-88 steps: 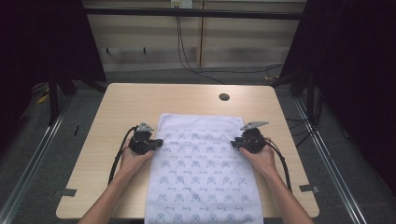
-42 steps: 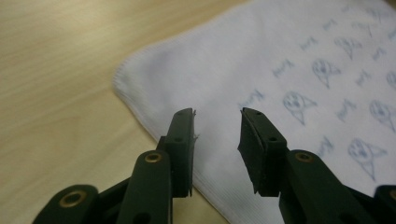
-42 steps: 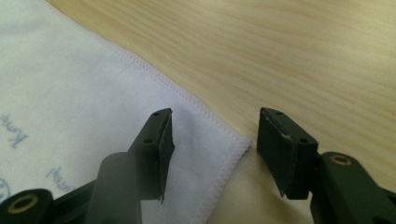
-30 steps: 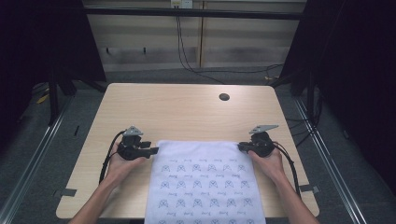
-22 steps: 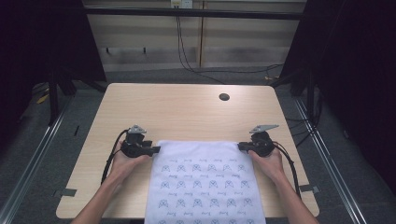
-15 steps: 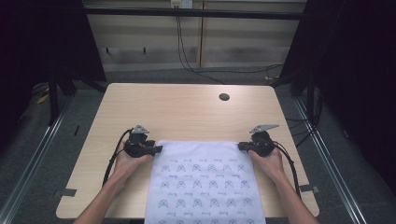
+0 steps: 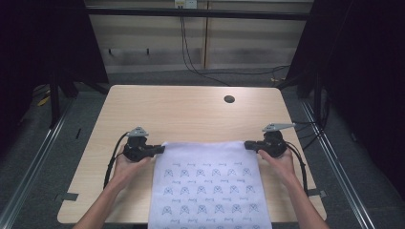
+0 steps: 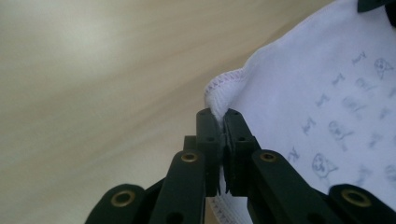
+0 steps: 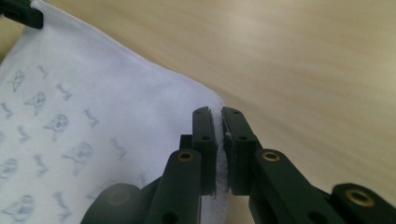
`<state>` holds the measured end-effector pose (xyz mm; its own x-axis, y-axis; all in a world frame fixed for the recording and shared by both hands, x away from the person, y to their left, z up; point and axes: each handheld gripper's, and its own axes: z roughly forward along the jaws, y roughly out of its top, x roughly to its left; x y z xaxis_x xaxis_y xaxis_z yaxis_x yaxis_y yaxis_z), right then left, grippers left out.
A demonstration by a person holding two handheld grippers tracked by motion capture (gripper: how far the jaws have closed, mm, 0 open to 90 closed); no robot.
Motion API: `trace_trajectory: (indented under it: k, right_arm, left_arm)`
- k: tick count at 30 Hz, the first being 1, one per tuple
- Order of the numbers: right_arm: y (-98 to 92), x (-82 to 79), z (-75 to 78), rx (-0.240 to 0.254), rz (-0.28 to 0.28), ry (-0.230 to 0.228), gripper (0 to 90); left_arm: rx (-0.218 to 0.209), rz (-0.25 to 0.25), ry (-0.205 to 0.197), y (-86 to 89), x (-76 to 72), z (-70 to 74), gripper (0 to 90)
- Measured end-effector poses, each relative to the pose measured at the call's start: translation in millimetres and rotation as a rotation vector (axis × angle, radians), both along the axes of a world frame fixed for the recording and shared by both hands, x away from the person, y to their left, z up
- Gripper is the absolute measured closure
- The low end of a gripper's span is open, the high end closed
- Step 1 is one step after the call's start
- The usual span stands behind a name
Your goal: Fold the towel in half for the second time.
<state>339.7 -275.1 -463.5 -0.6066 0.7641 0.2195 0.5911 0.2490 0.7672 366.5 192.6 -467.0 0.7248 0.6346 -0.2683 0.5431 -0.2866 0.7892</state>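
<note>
A pale wooden surface [image 7: 191, 114] carries a white printed cloth [image 7: 210, 186] lying along its near half, its long axis running toward the person and over the near edge. The far corners are pinched: the left hand-held gripper [image 8: 223, 122] has just closed on one, and the right hand-held gripper [image 9: 218, 122] clamps the other. The far hem stretches straight between them.

A printed white cloth [image 7: 210, 186] lies on the wooden table [image 7: 191, 114].
</note>
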Motion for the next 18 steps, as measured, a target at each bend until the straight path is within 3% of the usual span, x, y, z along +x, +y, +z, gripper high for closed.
trace_trajectory:
  k: [4, 6, 8, 10, 14, 16, 18]
  right_arm:
    - [-2.2, 13.1, 31.2, 0.031, -0.012, -0.061, 84.7]
    - [-4.6, 21.2, 50.5, 0.050, -0.020, -0.099, 84.7]
    - [-7.1, 32.1, 70.1, 0.057, -0.033, -0.128, 84.6]
    - [-7.1, 43.7, 91.2, 0.032, -0.043, -0.151, 84.6]
    - [-7.8, 63.9, 131.3, 0.034, -0.063, -0.203, 84.5]
    - [-9.7, 71.7, 147.2, 0.029, -0.082, -0.226, 84.5]
    - [-12.5, 76.1, 161.5, 0.039, -0.094, -0.248, 84.5]
  left_arm:
    - [-0.028, 0.013, -0.058, 0.9, 12.4, 30.4, 86.8]
    - [-0.030, 0.039, -0.105, 3.0, 20.7, 48.0, 86.7]
    - [-0.058, 0.068, -0.129, 5.6, 33.1, 65.3, 86.8]
    - [-0.074, 0.082, -0.149, 5.3, 46.5, 82.0, 86.7]
    - [-0.073, 0.094, -0.204, -0.8, 67.6, 117.4, 86.8]
    - [-0.093, 0.105, -0.230, -1.3, 73.4, 135.5, 86.8]
    - [-0.148, 0.113, -0.249, -0.6, 75.2, 151.1, 86.8]
